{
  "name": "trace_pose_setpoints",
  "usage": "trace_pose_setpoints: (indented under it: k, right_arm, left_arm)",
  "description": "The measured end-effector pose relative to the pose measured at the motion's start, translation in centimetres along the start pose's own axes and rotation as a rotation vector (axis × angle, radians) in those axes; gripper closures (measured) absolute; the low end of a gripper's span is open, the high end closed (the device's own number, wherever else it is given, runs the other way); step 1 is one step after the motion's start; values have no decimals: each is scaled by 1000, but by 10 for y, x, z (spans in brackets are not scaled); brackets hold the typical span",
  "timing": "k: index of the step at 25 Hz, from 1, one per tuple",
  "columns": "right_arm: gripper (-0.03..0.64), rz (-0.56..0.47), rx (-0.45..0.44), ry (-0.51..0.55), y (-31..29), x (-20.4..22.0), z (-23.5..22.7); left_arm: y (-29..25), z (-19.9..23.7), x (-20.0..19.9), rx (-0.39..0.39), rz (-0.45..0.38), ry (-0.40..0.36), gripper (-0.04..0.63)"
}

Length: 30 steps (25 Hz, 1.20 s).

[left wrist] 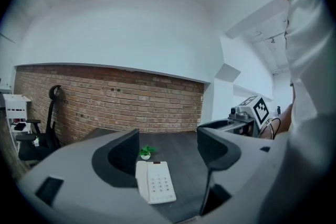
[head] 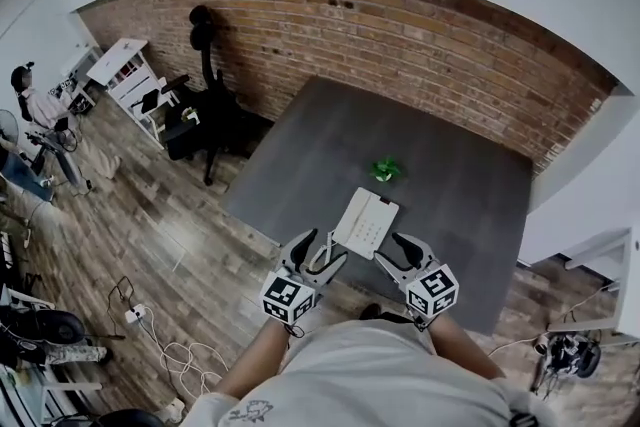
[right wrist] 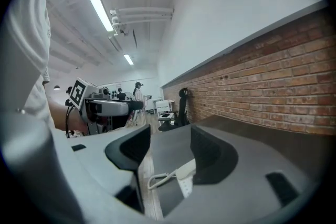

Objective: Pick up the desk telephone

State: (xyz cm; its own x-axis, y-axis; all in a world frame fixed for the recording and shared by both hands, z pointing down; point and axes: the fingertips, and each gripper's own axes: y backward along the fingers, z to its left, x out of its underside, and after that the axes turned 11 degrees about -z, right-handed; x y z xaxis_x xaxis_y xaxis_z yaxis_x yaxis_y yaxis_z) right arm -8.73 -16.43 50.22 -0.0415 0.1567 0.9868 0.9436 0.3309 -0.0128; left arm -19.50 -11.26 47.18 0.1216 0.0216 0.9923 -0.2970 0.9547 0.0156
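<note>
The white desk telephone (head: 365, 222) lies flat near the front edge of the dark grey table (head: 460, 205), keypad up, with its handset on its left side. My left gripper (head: 322, 253) is open just in front of the phone's near left corner, apart from it. My right gripper (head: 395, 252) is open at the near right corner and holds nothing. In the left gripper view the telephone (left wrist: 155, 181) lies between and beyond the open left gripper (left wrist: 168, 152). The right gripper view shows the telephone (right wrist: 187, 178) by one corner, with its cord (right wrist: 159, 180), past the open right gripper (right wrist: 168, 153).
A small green plant (head: 384, 171) in a white pot stands on the table just behind the phone. A brick wall (head: 400, 45) runs behind the table. A black office chair (head: 205, 115) and white shelves (head: 125, 75) stand at the left. Cables (head: 170, 350) lie on the wooden floor.
</note>
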Motion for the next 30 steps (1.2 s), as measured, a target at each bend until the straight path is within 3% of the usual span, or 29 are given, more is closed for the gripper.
trace_pose_setpoints:
  k: [9,21,30]
  right_arm:
    - [373,14,88,-48,9,4,-59]
    - [376,46,226,-78,6,20,-84]
    - [393,100,320,-179,-6,57,-93]
  left_arm:
    - [-64,-4,26,108,93,25,247]
    - [-104,18,44,275,154,35,247]
    - [-121,58,73,355,257,83,247]
